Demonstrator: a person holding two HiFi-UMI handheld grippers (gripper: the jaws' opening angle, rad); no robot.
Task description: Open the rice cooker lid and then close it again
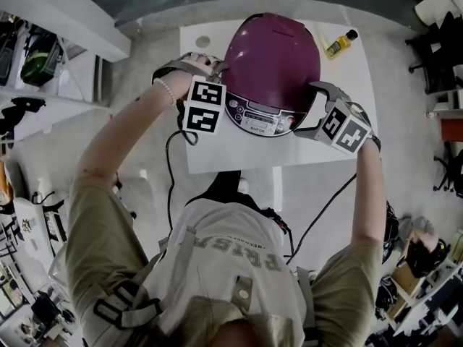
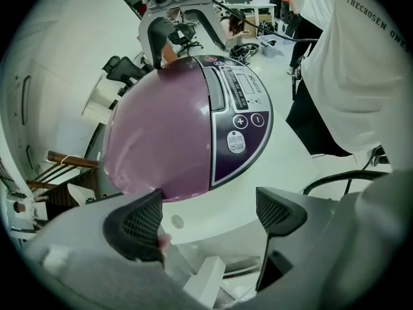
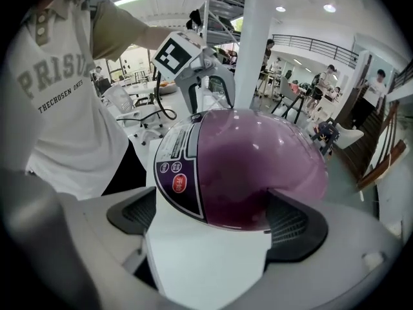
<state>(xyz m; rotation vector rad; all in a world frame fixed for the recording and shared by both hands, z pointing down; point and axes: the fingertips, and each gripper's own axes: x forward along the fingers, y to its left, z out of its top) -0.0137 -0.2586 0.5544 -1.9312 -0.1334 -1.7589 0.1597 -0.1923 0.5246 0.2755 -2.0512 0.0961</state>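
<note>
From above, the rice cooker [image 1: 271, 74] sat on the white table [image 1: 217, 152] toward 12 o'clock of the picture. Its purple lid [image 1: 273, 53] was down and its control panel [image 1: 259, 116] faced the person. The left gripper [image 1: 221, 85] was at the cooker's 9 o'clock and the right gripper [image 1: 309, 108] at its 3 o'clock, both close against its sides. A small yellow bottle [image 1: 340, 44] stood at the cooker's 2 o'clock, well apart from it.

In the left gripper view the jaws were spread wide and grasped nothing. Bare table showed between them, and the cooker rose just beyond at 12 o'clock.

In the right gripper view the jaws were also spread. The cooker's white body filled the gap between them, and the lid bulged over the 3 o'clock jaw. I could not tell whether they touched it.
</note>
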